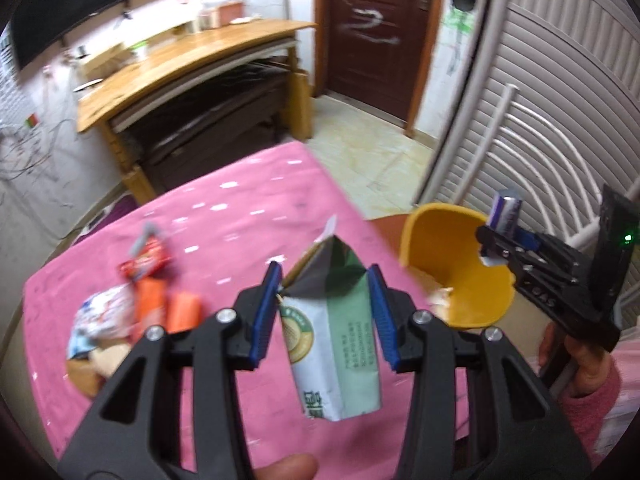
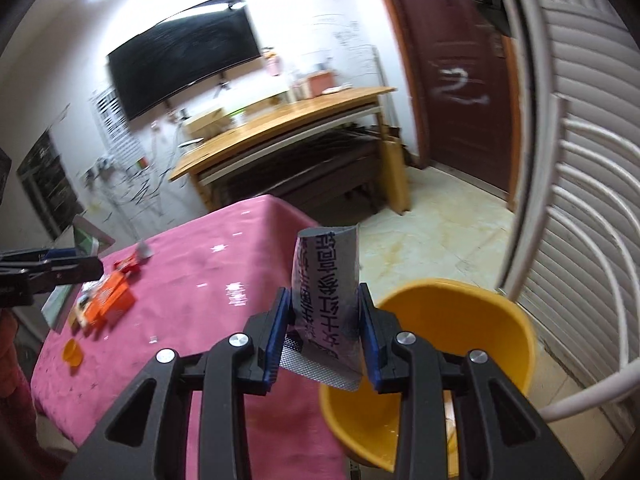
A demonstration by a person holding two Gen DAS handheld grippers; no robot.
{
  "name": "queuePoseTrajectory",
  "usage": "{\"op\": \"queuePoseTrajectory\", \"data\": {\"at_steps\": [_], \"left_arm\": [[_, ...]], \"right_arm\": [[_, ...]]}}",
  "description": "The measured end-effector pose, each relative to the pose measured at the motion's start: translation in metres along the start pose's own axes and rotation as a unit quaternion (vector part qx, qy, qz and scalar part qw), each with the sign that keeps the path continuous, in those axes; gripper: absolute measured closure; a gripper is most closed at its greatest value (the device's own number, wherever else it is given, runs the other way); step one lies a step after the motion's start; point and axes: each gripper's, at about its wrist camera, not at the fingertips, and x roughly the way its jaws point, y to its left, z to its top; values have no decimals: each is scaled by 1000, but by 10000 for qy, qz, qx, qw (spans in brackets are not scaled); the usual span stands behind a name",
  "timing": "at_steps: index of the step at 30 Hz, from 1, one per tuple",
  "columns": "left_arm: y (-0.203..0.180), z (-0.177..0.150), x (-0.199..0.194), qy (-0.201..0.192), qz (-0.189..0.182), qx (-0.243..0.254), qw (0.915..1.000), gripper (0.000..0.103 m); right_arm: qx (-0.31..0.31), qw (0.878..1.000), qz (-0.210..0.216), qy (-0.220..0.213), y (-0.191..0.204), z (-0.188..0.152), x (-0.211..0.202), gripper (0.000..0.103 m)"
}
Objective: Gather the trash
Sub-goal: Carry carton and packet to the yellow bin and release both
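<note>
My left gripper (image 1: 325,276) is shut on a green and white carton (image 1: 340,344) and holds it above the pink table (image 1: 224,208). My right gripper (image 2: 324,300) is shut on a silver and purple wrapper (image 2: 324,280), held above the near rim of the yellow bin (image 2: 460,320). The right gripper also shows in the left wrist view (image 1: 496,240), over the yellow bin (image 1: 448,256), with the wrapper (image 1: 506,212) in it. Several wrappers and orange packs (image 1: 140,296) lie on the table's left part; they also show in the right wrist view (image 2: 108,300).
A wooden desk (image 1: 192,60) stands behind the table, with a dark screen (image 2: 184,64) on the wall. A brown door (image 1: 376,28) is at the back. A white rail and slatted shutter (image 2: 580,200) stand right of the bin. A small orange cap (image 2: 73,352) lies on the table.
</note>
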Motion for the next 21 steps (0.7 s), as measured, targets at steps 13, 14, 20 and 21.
{"op": "queuePoseTrajectory", "data": {"at_steps": [13,14,20,21], "left_arm": [[-117,39,93,394,-645,646,9950,62],[-121,39,98,434,-658,678,9946,62],[-136,45,125,623,-708,780,9925,61],[-138,45,129,655,-699,797,9922,61]], "right_arm": [[761,9962,-316,285,-76,-26,20,75],[767,9959,-349,319,-79,-27,22,75],[887,9939,-453,471,-92,-33,33,75],[915,9934,-494,479,-94,-34,34,74]]}}
